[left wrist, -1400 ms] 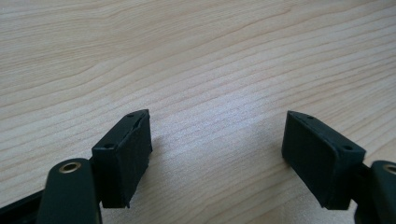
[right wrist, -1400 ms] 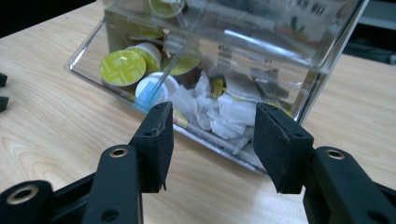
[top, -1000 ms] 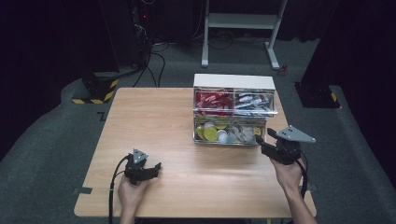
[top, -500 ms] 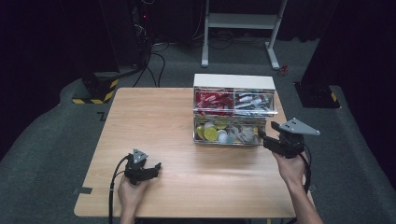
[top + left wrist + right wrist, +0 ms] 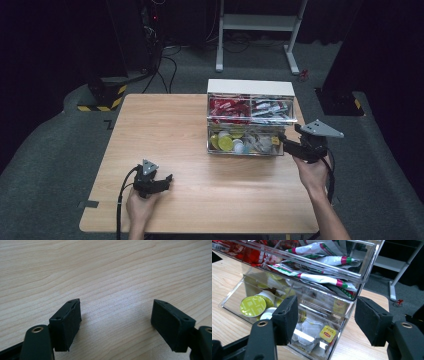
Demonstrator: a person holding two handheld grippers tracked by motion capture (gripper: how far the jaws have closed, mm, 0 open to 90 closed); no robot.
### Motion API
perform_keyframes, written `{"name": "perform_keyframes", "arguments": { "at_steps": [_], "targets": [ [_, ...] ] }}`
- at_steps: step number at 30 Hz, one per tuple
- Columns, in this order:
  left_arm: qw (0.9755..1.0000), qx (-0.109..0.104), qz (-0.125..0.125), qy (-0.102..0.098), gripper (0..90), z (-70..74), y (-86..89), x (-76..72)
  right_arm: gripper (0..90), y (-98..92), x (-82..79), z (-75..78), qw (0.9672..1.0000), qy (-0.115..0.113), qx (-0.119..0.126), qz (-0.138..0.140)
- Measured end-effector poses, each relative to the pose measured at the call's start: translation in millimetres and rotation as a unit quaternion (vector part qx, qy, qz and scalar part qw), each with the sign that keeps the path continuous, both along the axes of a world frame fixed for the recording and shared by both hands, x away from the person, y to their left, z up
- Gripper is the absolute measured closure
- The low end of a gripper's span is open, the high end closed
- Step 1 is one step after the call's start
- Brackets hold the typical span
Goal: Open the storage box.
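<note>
A clear plastic drawer organizer (image 5: pixel 250 87) with a white top stands at the far right of the wooden table (image 5: pixel 165 130). Its upper drawers hold red packets (image 5: pixel 227 107) and white sachets (image 5: pixel 319 278). The lower drawer (image 5: pixel 234 293) holds green-lidded capsules (image 5: pixel 253 306) and tea bags (image 5: pixel 328 333). My right gripper (image 5: pixel 284 141) hovers at the organizer's front right corner. Its jaws have just been opening and stand apart (image 5: pixel 327 315), with the drawer corner beyond them and nothing pressed between the pads. My left gripper (image 5: pixel 167 180) rests open on the table near the front left, nothing between its jaws (image 5: pixel 116 322).
Bare wood lies between the left gripper and the organizer. The table's right edge (image 5: pixel 305 200) runs just under the right hand. Dark floor, cables and a white frame's legs (image 5: pixel 292 60) lie beyond the far edge.
The right hand has lifted a little and moved farther back along the organizer's right front corner. The left hand and gripper have stayed in place.
</note>
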State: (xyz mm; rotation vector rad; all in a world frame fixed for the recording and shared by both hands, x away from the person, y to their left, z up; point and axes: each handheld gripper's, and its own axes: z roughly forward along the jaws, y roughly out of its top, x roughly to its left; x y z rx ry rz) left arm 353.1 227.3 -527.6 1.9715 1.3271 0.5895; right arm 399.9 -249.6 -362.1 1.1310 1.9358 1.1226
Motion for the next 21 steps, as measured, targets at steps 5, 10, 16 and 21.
{"name": "perform_keyframes", "arguments": {
  "at_steps": [5, 10, 16, 21],
  "targets": [
    [1.0, 0.0, 0.0, 0.0, 24.6, 0.0, 0.0, 0.0, 35.0, 2.5, 6.7, 2.7, 1.0, 0.001, -0.004, -0.004],
    [1.0, 0.0, 0.0, 0.0, 24.6, 0.0, 0.0, 0.0, 34.9, 3.8, 10.0, 3.9, 0.9999, 0.0, -0.008, -0.006],
    [1.0, 0.0, 0.001, -0.001, 24.6, -0.1, -0.2, 0.0, 35.3, 4.8, 12.1, 5.1, 0.9999, 0.001, -0.015, -0.009],
    [1.0, 0.0, 0.001, 0.0, 24.6, -0.1, -0.2, -0.1, 35.7, 5.1, 12.8, 5.9, 0.9998, 0.0, -0.015, -0.011]
  ]
}}
